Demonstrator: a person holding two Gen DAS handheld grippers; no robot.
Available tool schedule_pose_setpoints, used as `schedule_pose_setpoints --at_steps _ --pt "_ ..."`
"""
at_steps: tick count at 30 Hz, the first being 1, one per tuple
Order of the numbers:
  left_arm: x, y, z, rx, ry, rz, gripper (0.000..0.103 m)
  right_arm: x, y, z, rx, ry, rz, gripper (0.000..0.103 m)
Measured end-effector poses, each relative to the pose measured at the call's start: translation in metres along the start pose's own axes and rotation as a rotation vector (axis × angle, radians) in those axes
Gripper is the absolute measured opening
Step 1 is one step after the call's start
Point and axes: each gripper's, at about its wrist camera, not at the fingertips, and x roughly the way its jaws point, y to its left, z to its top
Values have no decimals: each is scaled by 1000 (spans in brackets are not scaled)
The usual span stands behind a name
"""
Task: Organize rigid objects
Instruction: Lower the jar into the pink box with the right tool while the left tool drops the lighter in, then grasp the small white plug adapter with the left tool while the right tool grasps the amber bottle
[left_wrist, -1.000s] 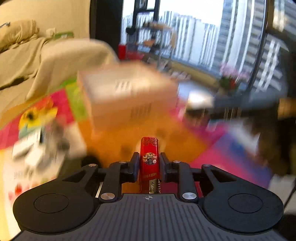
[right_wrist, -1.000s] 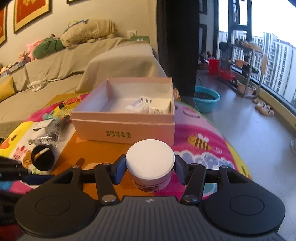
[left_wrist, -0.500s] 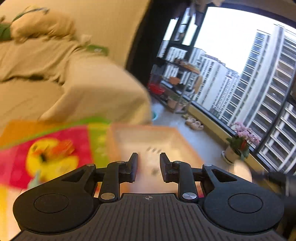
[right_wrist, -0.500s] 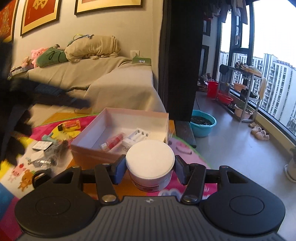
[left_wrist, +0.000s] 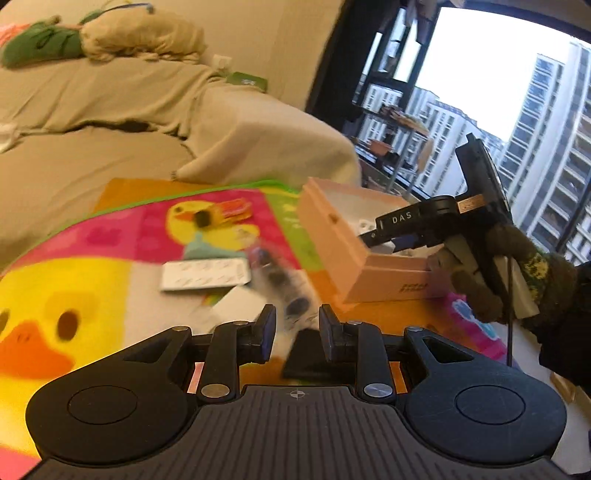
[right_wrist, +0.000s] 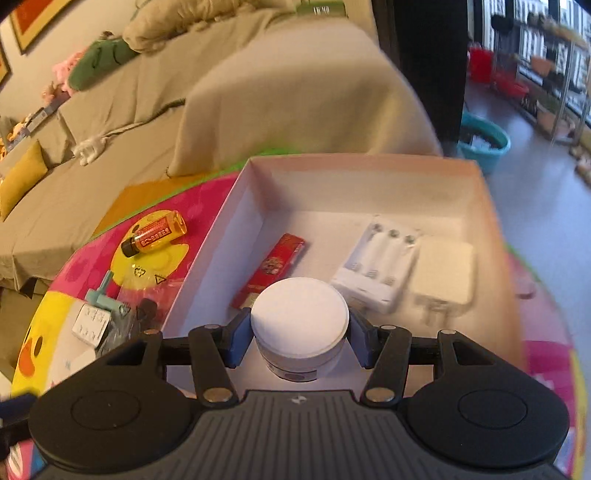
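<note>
Over box | right tool grips jar | left tool parted, clutter blurred

I see a sofa under a beige cover against a cream wall, with a green cushion on it. Daylight pours through tall windows showing apartment towers; a teal basin sits on the grey floor.

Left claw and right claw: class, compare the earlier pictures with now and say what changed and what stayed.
The left claw let go of the red lighter, which now lies inside the pink box, and has swung back, empty and open, over the mat's clutter. The right claw has carried the white jar forward over the box. Unchanged: the right claw's grip on the jar, and the charger in the box.
</note>
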Motion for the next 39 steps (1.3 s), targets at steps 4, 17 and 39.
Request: schedule_pose_setpoints --at_steps 4,17,39 --pt "-3 16 -9 -55 15 21 28 10 4 2 5 -1 -13 59" --pt "21 34 0 -7 24 87 28 -96 42 -75 -286 -249 -80 85" --pt "38 51 8 -53 -40 119 28 -71 127 -35 -434 -186 64 85"
